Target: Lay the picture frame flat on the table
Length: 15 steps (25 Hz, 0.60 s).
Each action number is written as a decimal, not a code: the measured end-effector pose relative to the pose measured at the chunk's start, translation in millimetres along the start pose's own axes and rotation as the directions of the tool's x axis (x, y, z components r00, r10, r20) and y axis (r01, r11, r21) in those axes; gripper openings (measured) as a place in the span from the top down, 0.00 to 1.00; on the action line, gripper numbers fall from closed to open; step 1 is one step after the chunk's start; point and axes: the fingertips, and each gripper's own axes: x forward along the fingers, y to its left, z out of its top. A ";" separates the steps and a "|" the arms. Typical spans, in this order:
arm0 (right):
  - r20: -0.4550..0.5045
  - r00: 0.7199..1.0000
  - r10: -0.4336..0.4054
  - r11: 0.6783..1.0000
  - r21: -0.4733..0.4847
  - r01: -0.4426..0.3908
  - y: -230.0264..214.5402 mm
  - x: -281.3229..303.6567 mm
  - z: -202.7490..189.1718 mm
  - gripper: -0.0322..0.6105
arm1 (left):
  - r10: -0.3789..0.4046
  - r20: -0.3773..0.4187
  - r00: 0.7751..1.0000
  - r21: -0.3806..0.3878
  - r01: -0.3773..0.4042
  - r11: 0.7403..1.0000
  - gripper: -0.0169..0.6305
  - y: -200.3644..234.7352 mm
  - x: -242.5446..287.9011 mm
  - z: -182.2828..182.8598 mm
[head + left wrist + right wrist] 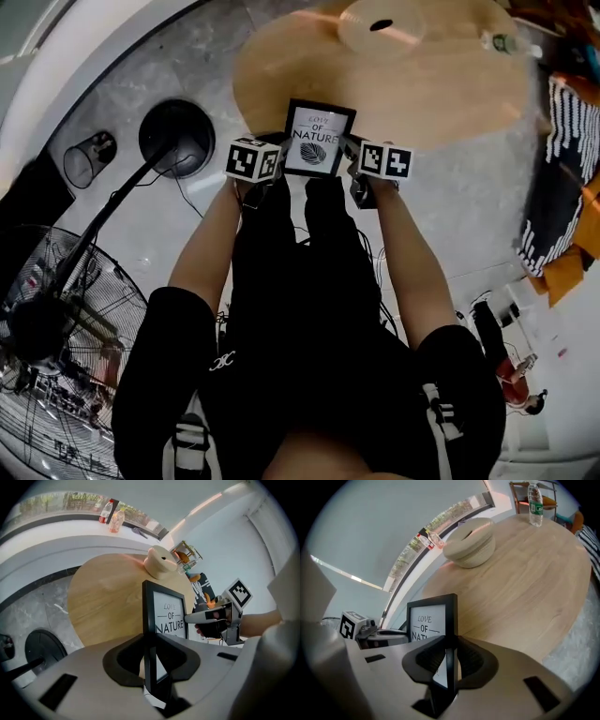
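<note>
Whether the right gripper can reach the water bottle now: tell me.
Probably not: the right gripper is shut on the picture frame, and the water bottle stands far across the table.

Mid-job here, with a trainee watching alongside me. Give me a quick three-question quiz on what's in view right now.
1. The left gripper and the right gripper are each shut on what?
A) a bottle
B) the picture frame
C) nothing
2. True or false: the picture frame lies flat on the table.
3. Fill in: the last word printed in the frame is ____.

Key: 1 B; 2 false, it is held upright, one side edge in each gripper; 3 NATURE.
</note>
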 end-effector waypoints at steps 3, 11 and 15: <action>-0.022 0.999 -0.025 0.999 0.031 0.026 -13.6 18.9 -4.4 0.80 | 0.004 -0.021 1.000 -0.026 -0.005 1.000 0.83 13.3 18.0 -2.5; -0.076 0.995 -0.066 0.997 0.042 0.070 -38.1 61.7 -8.9 0.80 | 0.016 -0.043 0.999 -0.086 -0.020 0.996 0.83 42.9 54.3 -11.4; -0.105 0.987 -0.126 0.992 -0.001 0.126 -56.6 69.1 -17.3 0.80 | 0.049 -0.078 0.996 -0.078 -0.055 0.995 0.91 50.0 62.9 -25.0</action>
